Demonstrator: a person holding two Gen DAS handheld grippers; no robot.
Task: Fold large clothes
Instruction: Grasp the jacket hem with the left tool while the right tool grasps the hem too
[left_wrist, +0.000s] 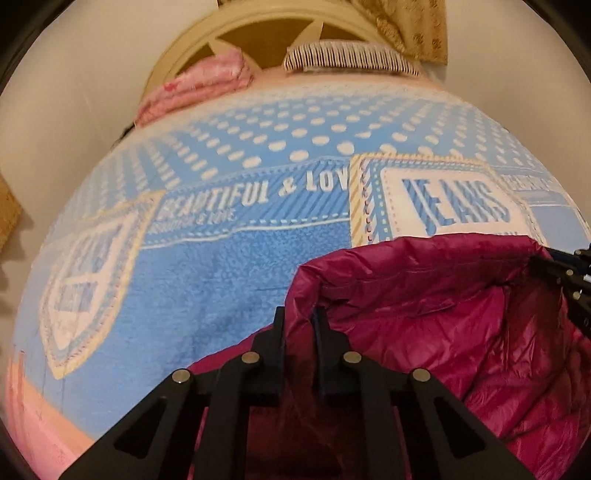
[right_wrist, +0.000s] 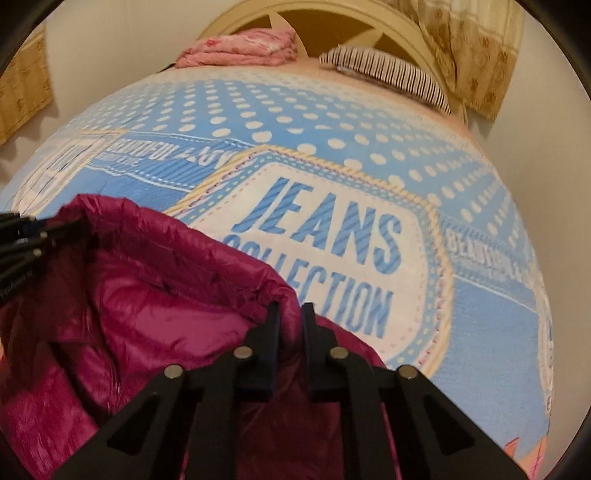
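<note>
A shiny magenta puffer jacket (left_wrist: 443, 314) lies bunched on the bed, its rim raised between both grippers. In the left wrist view my left gripper (left_wrist: 299, 323) is shut on the jacket's near left rim, fabric pinched between the black fingers. The right gripper (left_wrist: 565, 275) shows at the right edge, at the jacket's far corner. In the right wrist view the jacket (right_wrist: 147, 295) fills the lower left. My right gripper (right_wrist: 291, 317) is shut on its rim, fabric between the fingers. The left gripper (right_wrist: 22, 240) shows at the left edge, gripping the opposite corner.
A blue blanket (left_wrist: 221, 273) printed with white dots and "JEANS COLLECTION" (right_wrist: 332, 236) covers the bed. At the head lie a folded pink blanket (left_wrist: 199, 88) and a striped pillow (right_wrist: 388, 70) against a cream headboard (left_wrist: 258, 26). A patterned curtain (right_wrist: 472, 48) hangs at right.
</note>
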